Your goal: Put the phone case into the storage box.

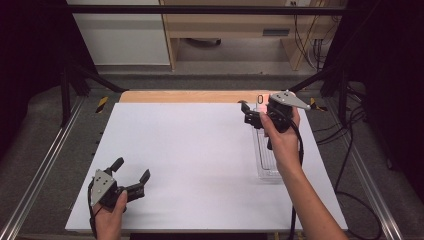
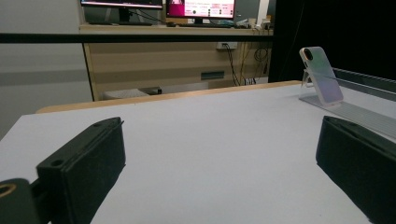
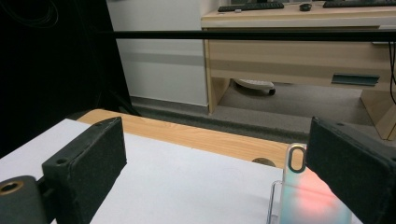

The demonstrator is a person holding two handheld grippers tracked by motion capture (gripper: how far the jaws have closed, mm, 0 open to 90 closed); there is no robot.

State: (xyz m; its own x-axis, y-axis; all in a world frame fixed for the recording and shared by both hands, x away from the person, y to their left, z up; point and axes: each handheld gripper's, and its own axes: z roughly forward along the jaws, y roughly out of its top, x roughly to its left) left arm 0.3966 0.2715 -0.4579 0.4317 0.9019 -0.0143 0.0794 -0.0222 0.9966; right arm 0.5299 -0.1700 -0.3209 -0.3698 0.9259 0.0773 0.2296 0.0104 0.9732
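Observation:
A smartphone (image 1: 260, 99) leans upright against a clear plastic stand (image 1: 265, 160) at the far right of the white table (image 1: 190, 150). My right gripper (image 1: 252, 108) hovers open just behind the phone's top edge. In the right gripper view the phone (image 3: 304, 198) sits low beside the right jaw, with a pink glow on its back, and the right gripper (image 3: 215, 172) holds nothing. My left gripper (image 1: 131, 171) rests open at the near left corner. From the left gripper view the phone (image 2: 321, 74) stands far off on its stand, beyond the empty left gripper (image 2: 219, 168).
A wooden strip (image 1: 190, 96) edges the table's far side. Black frame bars (image 1: 200, 9) cross overhead, and metal rails (image 1: 45, 165) run along both sides. A wooden desk (image 3: 299, 51) stands beyond the table. Cables (image 1: 345, 165) trail at the right.

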